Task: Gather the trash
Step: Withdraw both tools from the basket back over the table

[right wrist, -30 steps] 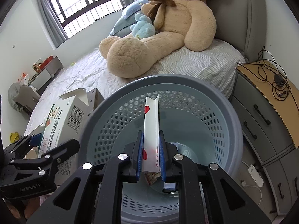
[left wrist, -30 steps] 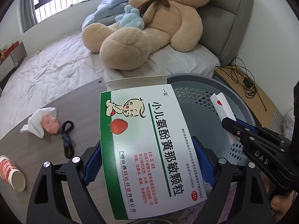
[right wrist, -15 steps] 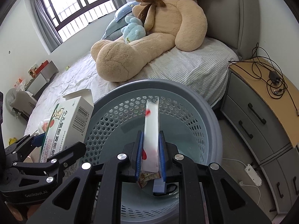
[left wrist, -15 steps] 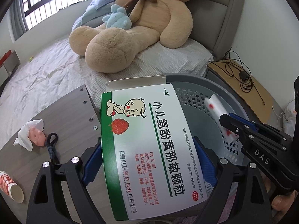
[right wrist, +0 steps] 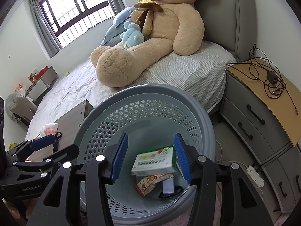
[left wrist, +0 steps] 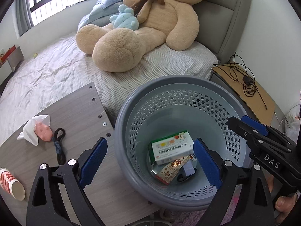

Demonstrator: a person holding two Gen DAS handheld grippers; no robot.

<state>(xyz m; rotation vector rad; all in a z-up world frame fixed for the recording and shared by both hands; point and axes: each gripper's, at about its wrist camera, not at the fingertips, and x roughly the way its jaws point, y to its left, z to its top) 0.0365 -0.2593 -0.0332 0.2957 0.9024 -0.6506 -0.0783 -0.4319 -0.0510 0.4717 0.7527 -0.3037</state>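
Both tongs hang over the grey perforated basket (left wrist: 120,135), each spread wide with nothing between its blue pads. In the left wrist view the left tongs (left wrist: 150,158) fill the bottom of the frame, and the right tongs (left wrist: 250,130) reach in from the right edge; in the right wrist view the right tongs (right wrist: 150,159) sit at bottom centre with the left tongs (right wrist: 56,146) at the lower left. At the bottom of the basket (right wrist: 205,124), centre of the frame, lies the white-and-green medicine box (left wrist: 172,147), resting on a printed snack wrapper (left wrist: 173,167) and a small bluish carton (left wrist: 189,168). On the wooden table (left wrist: 79,109) at the left of the frame lie a crumpled white tissue (left wrist: 33,130) with a pink item (left wrist: 44,130) touching it, a dark looped cord (left wrist: 59,146) just beside them, and a red-and-white paper cup (left wrist: 11,184) on its side at the lower left edge. A large teddy bear (left wrist: 143,30) sits on the bed in the upper half.
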